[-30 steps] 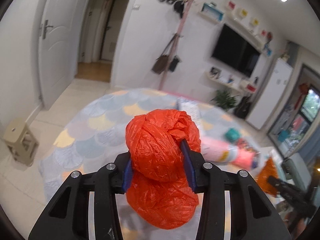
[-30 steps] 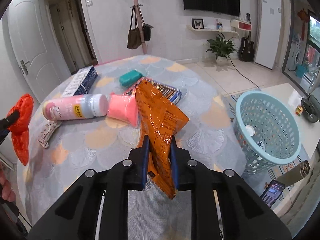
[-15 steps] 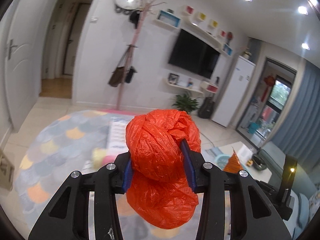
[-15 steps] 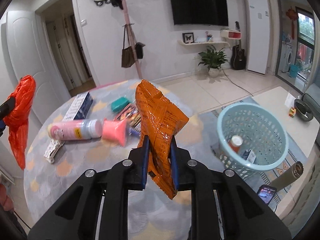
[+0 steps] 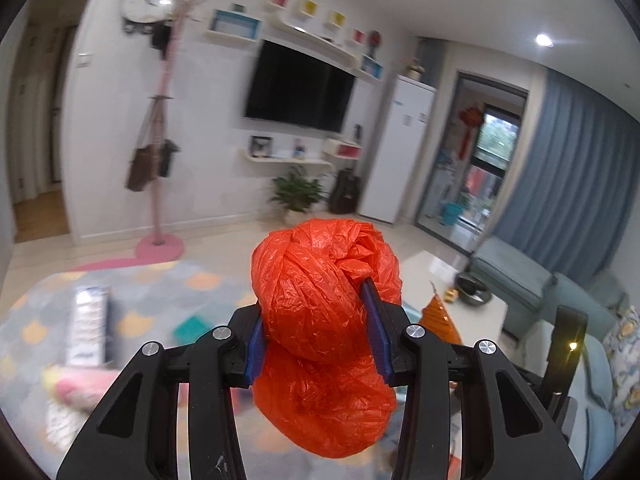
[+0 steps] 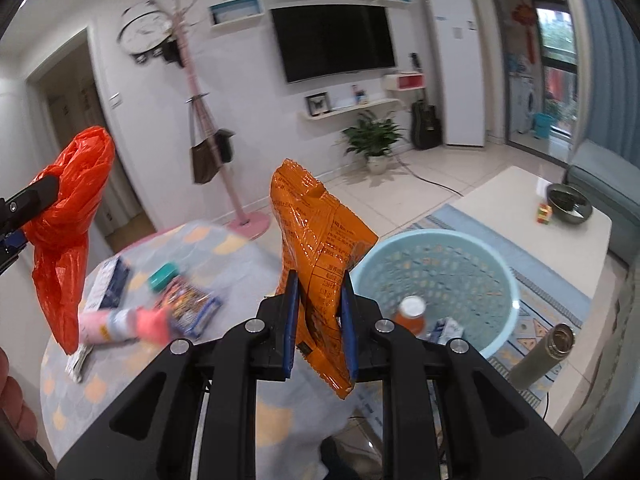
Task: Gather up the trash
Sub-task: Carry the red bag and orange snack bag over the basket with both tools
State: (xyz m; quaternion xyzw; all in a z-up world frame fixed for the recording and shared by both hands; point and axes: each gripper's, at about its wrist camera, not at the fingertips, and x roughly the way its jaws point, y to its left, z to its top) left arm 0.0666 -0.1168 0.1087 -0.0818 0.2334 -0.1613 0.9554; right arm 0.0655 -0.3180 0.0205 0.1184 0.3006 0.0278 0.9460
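While my left hand-held gripper (image 5: 318, 344) is clamped on a crumpled red plastic bag (image 5: 324, 304), my right hand-held gripper (image 6: 319, 322) pinches an orange snack wrapper (image 6: 316, 248) between its blue pads, and both pieces of trash hang in the air above the table (image 6: 132, 380). I see a round table under a cloth patterned in grey and orange scales. On it lie a white and blue box (image 6: 110, 286), a teal lid (image 6: 162, 274), a colourful packet (image 6: 190, 306) and a pink and white bottle (image 6: 120, 326) on its side, all grouped toward the far edge. Just beyond the table's right edge a light blue basket (image 6: 436, 280) stands on the floor, holding an orange bottle with a white cap (image 6: 410, 314) and a small carton. A metal flask (image 6: 546, 354) lies beside it on a rug. Farther off I see a wall-mounted television (image 6: 334, 40), a round clock (image 6: 146, 34), a pink coat stand (image 6: 208, 120) hung with bags, a potted plant (image 6: 374, 138), a guitar and a white fridge (image 6: 454, 68).
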